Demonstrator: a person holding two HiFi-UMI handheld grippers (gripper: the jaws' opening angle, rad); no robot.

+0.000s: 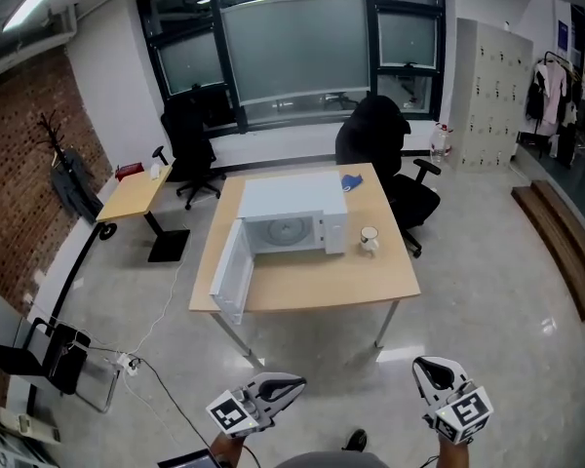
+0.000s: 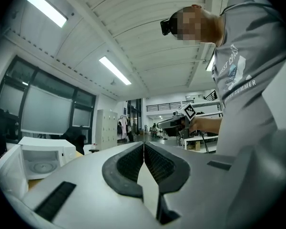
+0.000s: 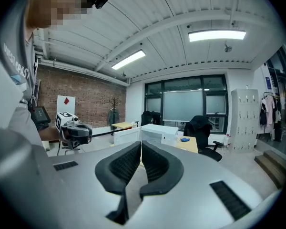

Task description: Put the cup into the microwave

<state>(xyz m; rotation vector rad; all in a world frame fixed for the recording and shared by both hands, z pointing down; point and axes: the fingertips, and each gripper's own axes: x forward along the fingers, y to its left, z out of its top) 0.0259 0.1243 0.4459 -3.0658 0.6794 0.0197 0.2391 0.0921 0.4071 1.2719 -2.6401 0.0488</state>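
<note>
The cup stands upright on the counter just right of the microwave, whose door hangs open at its left. Well in front of the microwave, the left gripper and right gripper have jaws pressed together, empty

A: What does your left gripper see?
B: My jaws are pressed together, with nothing between them. The microwave is far left, its door swung open.
A: And on the right?
B: My hand holds the right gripper, beneath ceiling lights.
</note>
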